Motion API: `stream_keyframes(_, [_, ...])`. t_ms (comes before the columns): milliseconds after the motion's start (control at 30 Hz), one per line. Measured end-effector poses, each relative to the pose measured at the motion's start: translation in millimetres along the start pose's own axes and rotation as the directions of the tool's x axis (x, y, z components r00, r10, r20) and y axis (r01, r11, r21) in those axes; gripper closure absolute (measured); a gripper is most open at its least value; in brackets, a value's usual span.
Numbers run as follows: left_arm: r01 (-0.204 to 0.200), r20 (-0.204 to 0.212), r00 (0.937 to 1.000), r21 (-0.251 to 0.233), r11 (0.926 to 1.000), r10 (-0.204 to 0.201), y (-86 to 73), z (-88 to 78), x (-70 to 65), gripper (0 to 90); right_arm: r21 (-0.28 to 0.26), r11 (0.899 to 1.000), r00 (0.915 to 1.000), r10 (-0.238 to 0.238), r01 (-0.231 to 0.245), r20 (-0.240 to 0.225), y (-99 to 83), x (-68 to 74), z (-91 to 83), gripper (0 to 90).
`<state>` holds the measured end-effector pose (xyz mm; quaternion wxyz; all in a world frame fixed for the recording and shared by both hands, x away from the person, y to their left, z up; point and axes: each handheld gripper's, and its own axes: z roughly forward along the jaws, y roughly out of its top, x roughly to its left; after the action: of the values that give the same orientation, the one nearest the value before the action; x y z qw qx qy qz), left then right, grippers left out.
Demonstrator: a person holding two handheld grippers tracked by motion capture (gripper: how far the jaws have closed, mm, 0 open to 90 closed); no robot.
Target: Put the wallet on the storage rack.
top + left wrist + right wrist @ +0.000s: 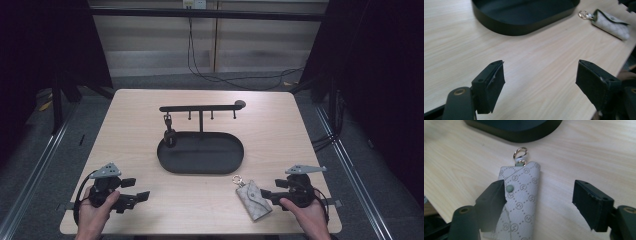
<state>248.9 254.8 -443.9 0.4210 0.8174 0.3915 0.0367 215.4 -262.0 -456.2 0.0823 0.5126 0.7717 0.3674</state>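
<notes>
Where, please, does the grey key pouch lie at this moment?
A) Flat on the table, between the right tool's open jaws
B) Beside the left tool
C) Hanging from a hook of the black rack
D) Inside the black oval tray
A: the right gripper view shows the key pouch flat on the wooden table, between the spread jaws of the right tool, with the oval tray beyond its ring.

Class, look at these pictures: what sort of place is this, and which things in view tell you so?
Probably a recording or test station, not a home. A bare wooden table stands between dark curtains, cables trail on the floor behind it, and a person holds a left gripper and right gripper beside a key pouch and black key stand.
</notes>
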Motion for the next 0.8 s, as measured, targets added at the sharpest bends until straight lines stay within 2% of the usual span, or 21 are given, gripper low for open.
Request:
stream_keyframes(67, [-0.008,0.002,1.0,-0.006,0.9999,0.008,-1.7,-1.2,-0.1,22.5,0.02,1.0,0.9997,-0.017,0.018,-0.017,2.2,3.1,0.4,26.9])
stream_keyframes(133, [-0.009,0.03,0.9995,-0.02,0.9998,0.01,-5.4,-3.3,-1.0,21.7,0.027,0.999,0.9997,-0.021,0.022,-0.01,4.5,5.4,-0.1,29.0])
stream_keyframes(200, [-0.006,0.034,0.9994,-0.035,0.9994,0.007,-9.2,-5.5,-1.1,20.8,0.025,0.999,0.9994,-0.031,0.031,-0.015,8.1,6.8,-0.7,30.2])
stream_keyframes(267, [-0.025,0.048,0.9985,-0.039,0.9989,0.027,-10.7,-5.8,0.4,19.2,0.036,0.999,0.9996,-0.027,0.027,-0.006,11.3,8.7,-0.5,32.7])
stream_keyframes(333, [-0.03,0.028,0.9991,-0.049,0.9984,0.031,-10.1,-4.7,1.2,17.7,0.074,0.997,0.9993,-0.038,0.038,-0.006,15.2,11.1,1.9,35.0])
stream_keyframes(433, [-0.034,0.039,0.9986,-0.046,0.9984,0.035,-11.3,-2.2,0.6,17.5,0.118,0.991,0.9983,-0.057,0.058,-0.012,18.7,14.8,7.4,37.3])
stream_keyframes(567, [-0.034,0.052,0.998,-0.04,0.9986,0.036,-16.1,0.3,-3.7,18.0,0.178,0.981,0.9972,-0.072,0.075,-0.021,23.6,18.8,12.5,36.0])
stream_keyframes(633, [-0.021,0.028,0.9994,-0.047,0.9987,0.022,-17.4,0.1,-3.7,19.1,0.218,0.973,0.9971,-0.073,0.076,-0.022,26.8,21.5,14.7,32.0])
stream_keyframes(667, [-0.019,0.027,0.9994,-0.046,0.9987,0.02,-17.3,0.1,-3.2,19.8,0.237,0.969,0.9977,-0.067,0.067,-0.008,28.1,22.6,15.7,28.3])
stream_keyframes(800, [-0.011,0.026,0.9996,-0.051,0.9986,0.013,-17.6,-0.2,-1.6,20.4,0.262,0.963,0.9972,-0.071,0.063,0.024,31.7,24.5,20.7,27.0])
